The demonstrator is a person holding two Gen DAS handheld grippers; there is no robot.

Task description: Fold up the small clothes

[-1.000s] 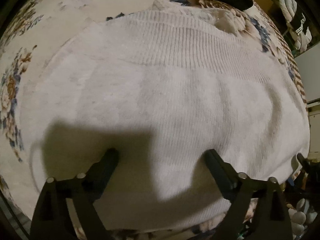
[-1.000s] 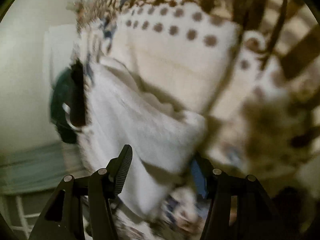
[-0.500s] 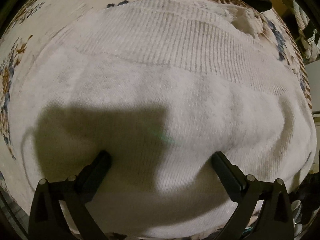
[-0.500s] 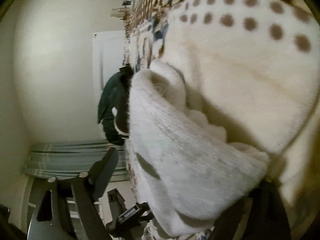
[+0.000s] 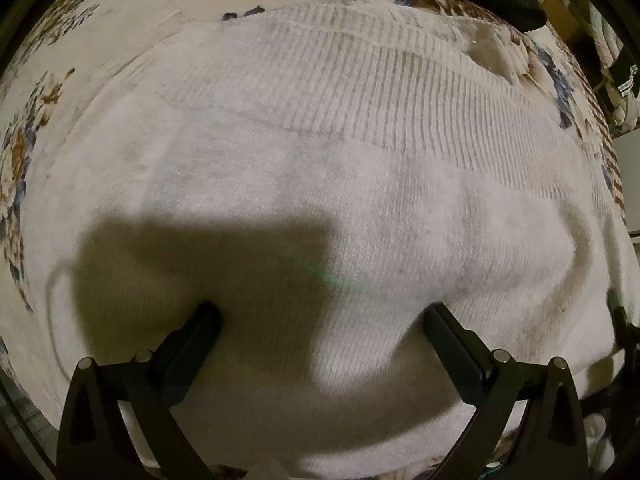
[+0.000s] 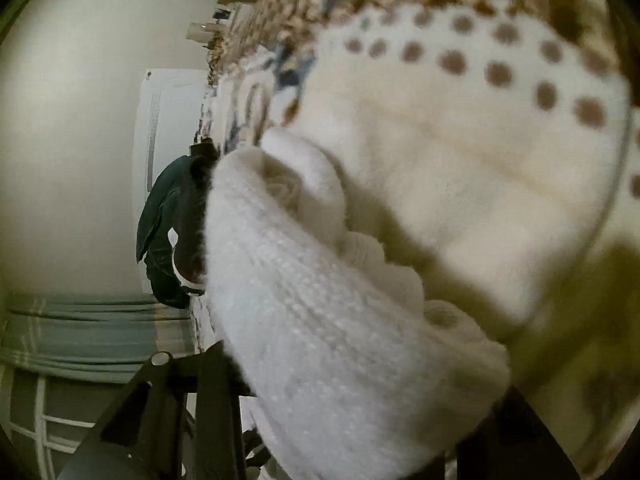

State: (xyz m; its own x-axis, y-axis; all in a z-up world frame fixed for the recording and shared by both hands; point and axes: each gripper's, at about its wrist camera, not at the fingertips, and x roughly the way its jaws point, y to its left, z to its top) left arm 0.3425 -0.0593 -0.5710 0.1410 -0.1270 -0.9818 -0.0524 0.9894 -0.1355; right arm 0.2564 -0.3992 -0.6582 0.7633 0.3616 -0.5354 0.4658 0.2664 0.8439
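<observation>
The white knit sweater (image 5: pixel 320 184) fills the left wrist frame, lying on a floral bedspread (image 5: pixel 100 20); the left gripper (image 5: pixel 320 316) has its fingers spread wide, released, tips against the knit. In the right wrist frame the right gripper (image 6: pixel 360 392) has its fingers either side of a bunched fold of the sweater (image 6: pixel 320 300) at lower centre, but I cannot tell whether they grasp it.

right gripper (image 6: pixel 360 420) fingers: tips buried in white sweater (image 6: pixel 320 320) | spotted blanket (image 6: pixel 460 140): blurred
</observation>
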